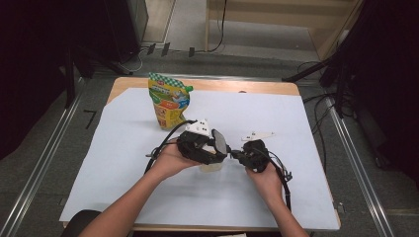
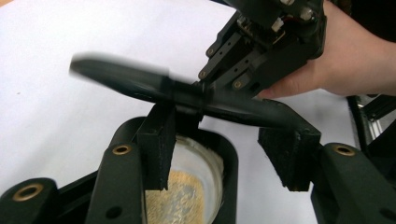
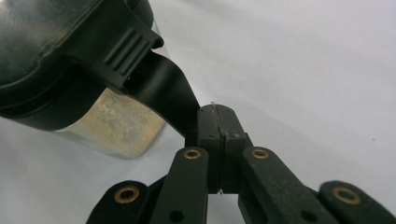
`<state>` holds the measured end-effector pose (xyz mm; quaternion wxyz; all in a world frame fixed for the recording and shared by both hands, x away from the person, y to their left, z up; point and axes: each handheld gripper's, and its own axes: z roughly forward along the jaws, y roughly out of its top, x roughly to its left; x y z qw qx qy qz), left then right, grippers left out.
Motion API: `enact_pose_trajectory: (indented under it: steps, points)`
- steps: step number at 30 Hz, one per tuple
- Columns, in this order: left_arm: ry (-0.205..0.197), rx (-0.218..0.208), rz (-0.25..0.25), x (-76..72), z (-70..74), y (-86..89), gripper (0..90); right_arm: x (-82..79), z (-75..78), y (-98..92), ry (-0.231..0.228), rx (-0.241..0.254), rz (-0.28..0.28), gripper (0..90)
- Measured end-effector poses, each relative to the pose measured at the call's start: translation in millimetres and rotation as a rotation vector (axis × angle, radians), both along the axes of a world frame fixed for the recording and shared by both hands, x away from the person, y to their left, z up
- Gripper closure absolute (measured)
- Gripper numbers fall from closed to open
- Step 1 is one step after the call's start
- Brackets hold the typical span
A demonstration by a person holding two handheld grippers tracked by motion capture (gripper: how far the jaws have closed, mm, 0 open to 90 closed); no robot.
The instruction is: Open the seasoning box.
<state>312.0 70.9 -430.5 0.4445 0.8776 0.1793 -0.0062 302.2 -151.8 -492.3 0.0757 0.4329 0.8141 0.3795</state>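
White sheet (image 1: 148,187) covers the table (image 1: 276,88), and near its far left edge stands a green-and-yellow pouch (image 1: 169,101), well apart from the action. Mid-sheet sits the clear container (image 3: 116,126), grainy yellowish contents showing through its wall. Its black hinged lid (image 2: 154,88) is lifted and tilted above the rim. The left gripper (image 2: 229,154) straddles the container's rim, jaws part-spread, one pad inside, nothing pinched. The right gripper (image 3: 219,123) has its jaws pressed together on the lid's strap (image 3: 168,91).
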Motion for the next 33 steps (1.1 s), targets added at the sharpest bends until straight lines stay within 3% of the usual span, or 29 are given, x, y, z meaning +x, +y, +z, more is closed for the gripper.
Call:
enact_pose_trajectory:
  steps: [6,11,14,19,23,33]
  points:
    - [0.005,-0.032,-0.031,-0.9,3.6,-2.3,56.8,-5.8,0.6,3.5,-0.008,0.010,0.019,90.0]
    - [0.015,-0.033,-0.055,-1.9,4.4,-4.6,63.7,-12.1,-0.6,11.8,-0.017,0.002,0.039,90.0]
    - [0.012,-0.028,-0.056,-2.3,4.6,-4.7,64.0,-14.4,0.2,13.8,-0.025,0.001,0.046,90.0]
    - [0.010,-0.023,-0.027,-1.9,8.7,2.3,64.3,-20.7,8.0,7.3,-0.022,0.051,0.030,90.0]
    - [0.013,-0.022,-0.022,-3.3,11.8,4.5,64.3,-29.7,14.0,6.2,-0.021,0.074,0.055,90.0]
    - [0.030,-0.025,-0.021,-5.1,11.3,2.3,64.5,-36.2,17.0,14.6,-0.053,0.062,0.083,90.0]
